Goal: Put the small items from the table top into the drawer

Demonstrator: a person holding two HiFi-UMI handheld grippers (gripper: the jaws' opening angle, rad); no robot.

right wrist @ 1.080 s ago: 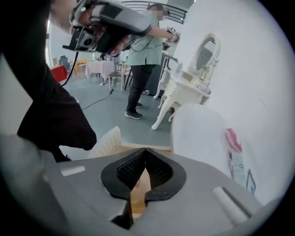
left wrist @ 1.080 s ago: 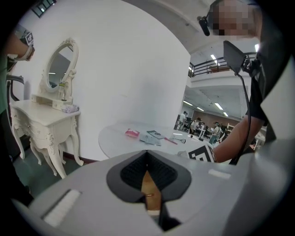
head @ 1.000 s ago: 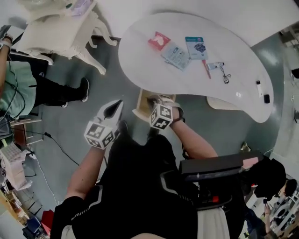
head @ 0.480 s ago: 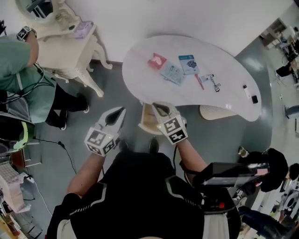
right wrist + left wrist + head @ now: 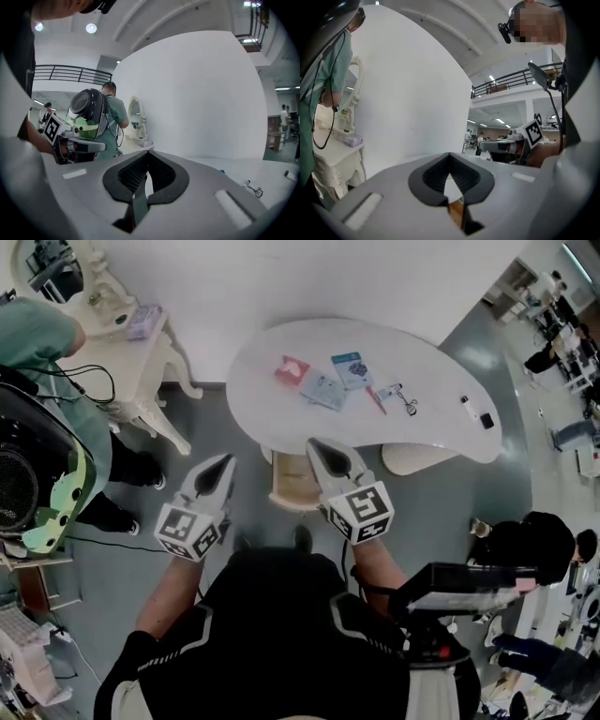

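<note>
Where the small items lie: all on the white kidney-shaped table (image 5: 272,413), in a loose row well apart from both grippers
Drawer: the open pale wooden drawer (image 5: 291,488) juts out under the table's near edge, part of it hidden behind the right gripper
Flat packets: the red packet (image 5: 292,370), pale blue sachet (image 5: 324,389) and blue card packet (image 5: 350,369) look thin, light and bendy, probably slippery on the glossy top; an overlapping or raised corner seems the best hold
Red stick: the slim red stick (image 5: 376,399) looks stiff and likely to roll; a pinch across its middle seems best
Curler: the black metal eyelash curler (image 5: 410,405) looks rigid and light; its shank just above the loops seems safest
Far pieces: a small white piece (image 5: 465,401) and a small black piece (image 5: 487,420), too small to judge
Left gripper (image 5: 217,470): jaws pressed together with nothing between them, over the floor left of the drawer
Right gripper (image 5: 323,454): jaws pressed together and empty, above the drawer
Before any pick: the jaws must spread
</note>
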